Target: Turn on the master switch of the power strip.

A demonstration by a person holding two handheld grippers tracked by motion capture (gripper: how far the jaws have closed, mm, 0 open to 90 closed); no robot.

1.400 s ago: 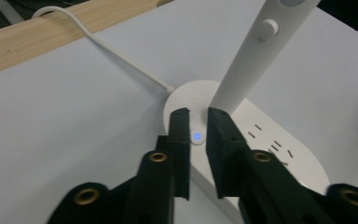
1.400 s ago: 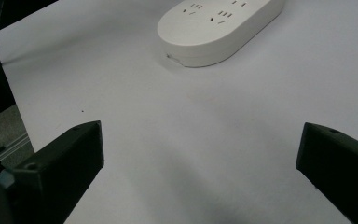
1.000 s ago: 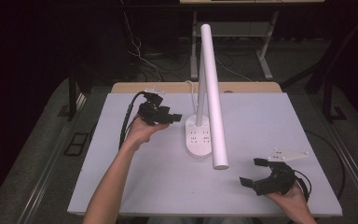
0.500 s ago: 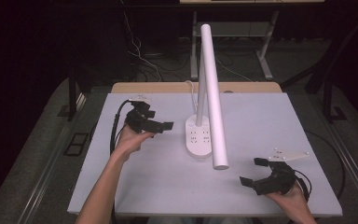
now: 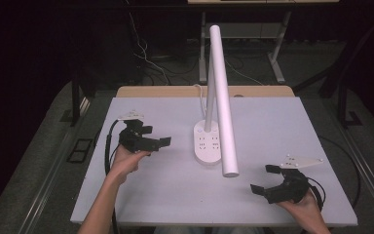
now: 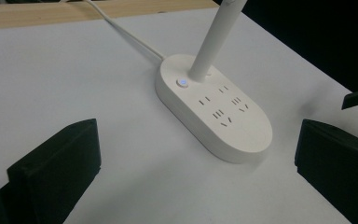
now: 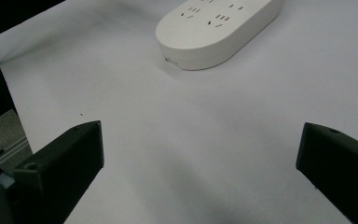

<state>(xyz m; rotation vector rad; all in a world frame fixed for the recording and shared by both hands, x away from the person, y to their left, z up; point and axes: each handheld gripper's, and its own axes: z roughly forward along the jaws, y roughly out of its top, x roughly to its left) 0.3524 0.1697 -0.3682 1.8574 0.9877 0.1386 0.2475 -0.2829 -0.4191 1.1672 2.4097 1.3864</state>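
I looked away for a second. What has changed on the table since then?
The left gripper drew back from the lamp base, leftward and toward the person, jaws open and empty. The right gripper stayed open near the front right. The lamp did not move.

A white table (image 5: pixel 272 126) carries a white lamp base (image 5: pixel 208 144) with sockets.

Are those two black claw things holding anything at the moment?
No. The left gripper and right gripper are both open and empty, apart from the desk lamp's base.
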